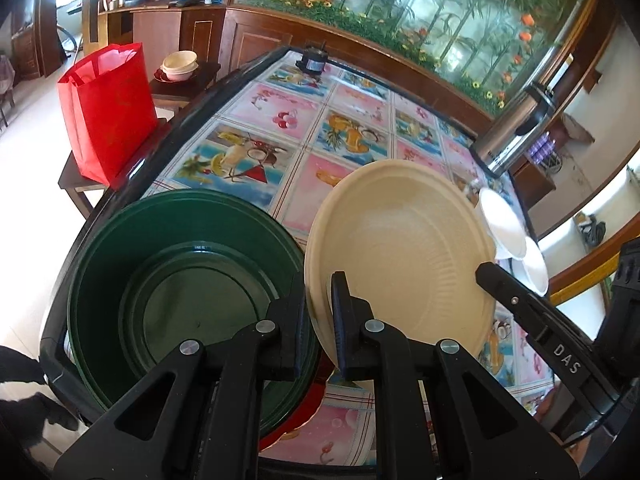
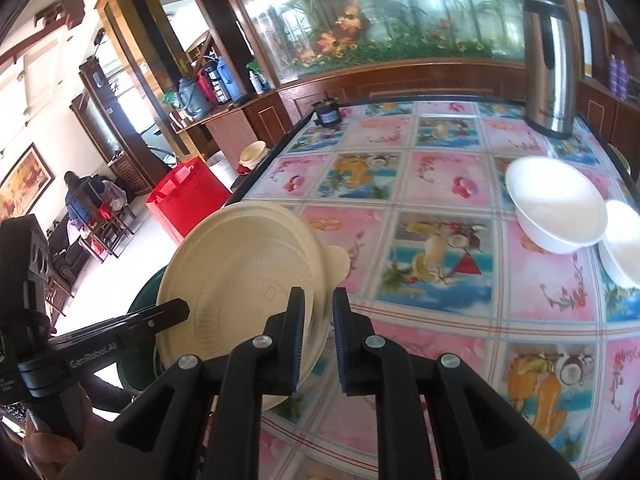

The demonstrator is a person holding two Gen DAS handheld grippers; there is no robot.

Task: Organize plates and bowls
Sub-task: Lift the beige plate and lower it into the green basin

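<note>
**Left gripper (image 1: 319, 320) and right gripper (image 2: 320, 320) both clenched on one cream plate**

Left gripper: I have the jaws pinched on the near rim of the cream plate (image 1: 400, 248). The rim sits between the blue pads. The plate is off the table, tilted steeply, with its hollow face turned toward my left camera.

Right gripper: the jaws are clamped on the opposite rim of the same plate (image 2: 240, 264). From this side I see the ribbed underside and a small rounded tab on the far edge. One black finger of the other gripper shows at the plate's edge in each view.

Position: the plate hangs over the near-left part of the table (image 1: 280, 100), which has a fruit-print cloth and a black edge.

Green bowl (image 1: 180, 280): it stands upright at the near-left corner of the table, just left of the plate. A sliver of red plate (image 1: 288, 428) shows under its near edge. I cannot tell whether the cream plate touches the bowl.

White bowls: two stand on the right side of the table, one larger (image 2: 556, 208) and one at the frame edge (image 2: 624, 240), touching or nearly so.

Other items: a steel thermos (image 2: 552, 68) stands at the far-right corner. A red bag (image 1: 108, 108) sits on a low stool off the table's left side.
</note>
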